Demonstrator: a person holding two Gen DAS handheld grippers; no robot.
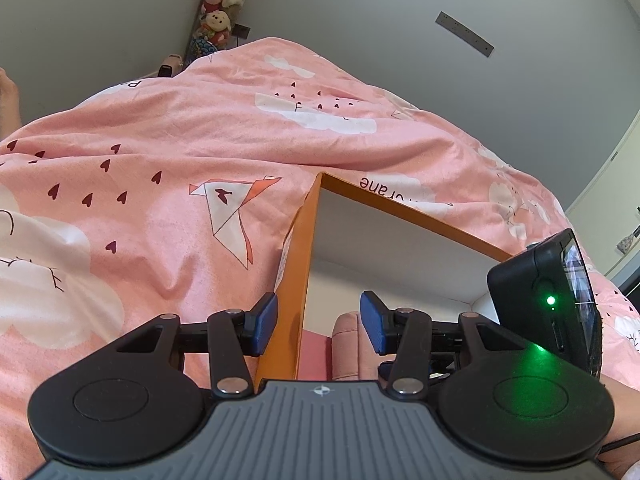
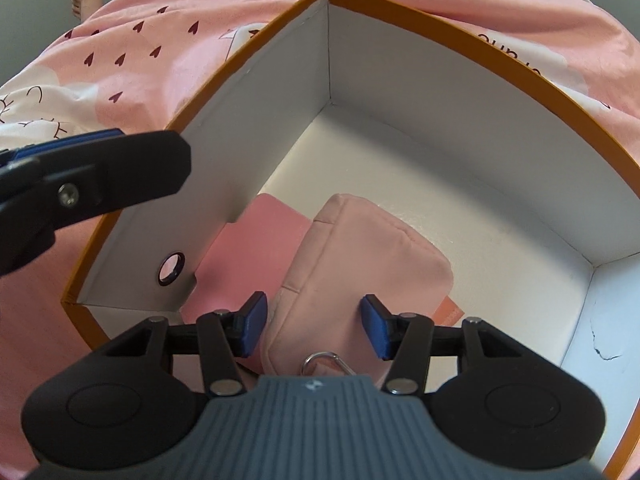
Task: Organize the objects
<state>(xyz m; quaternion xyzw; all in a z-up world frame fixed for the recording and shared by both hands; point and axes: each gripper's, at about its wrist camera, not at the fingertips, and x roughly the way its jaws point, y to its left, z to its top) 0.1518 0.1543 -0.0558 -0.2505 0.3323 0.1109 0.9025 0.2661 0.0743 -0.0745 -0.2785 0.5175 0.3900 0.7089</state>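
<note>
Box (image 2: 400, 60) with orange outside and white inside sits open-topped on a bed covered by a pink duvet (image 1: 168, 128) printed with hearts, clouds and paper cranes; inside it, toward the near-left corner, a pale pink fabric pouch (image 2: 360, 264) lies on the white floor, partly overlapping a flat pink item (image 2: 248, 248) that rests against the left wall; a round grommet hole (image 2: 172, 269) shows in that wall; a metal ring (image 2: 322, 362) sits at the pouch's near end.

The right hand-held gripper (image 2: 314, 324) hovers over the box with its blue pads spread wide, one on each side of the pouch's near end; whether the pads touch the fabric cannot be told, and nothing is clamped between them.

The left hand-held gripper (image 1: 318, 322) is likewise wide open and holds nothing; its pads straddle the box's left wall, one outside, one inside; from the right wrist view its finger (image 2: 100, 176) appears at the left edge, above that wall.

A row of plush toys (image 1: 224, 4) stands in the room's far corner.
</note>
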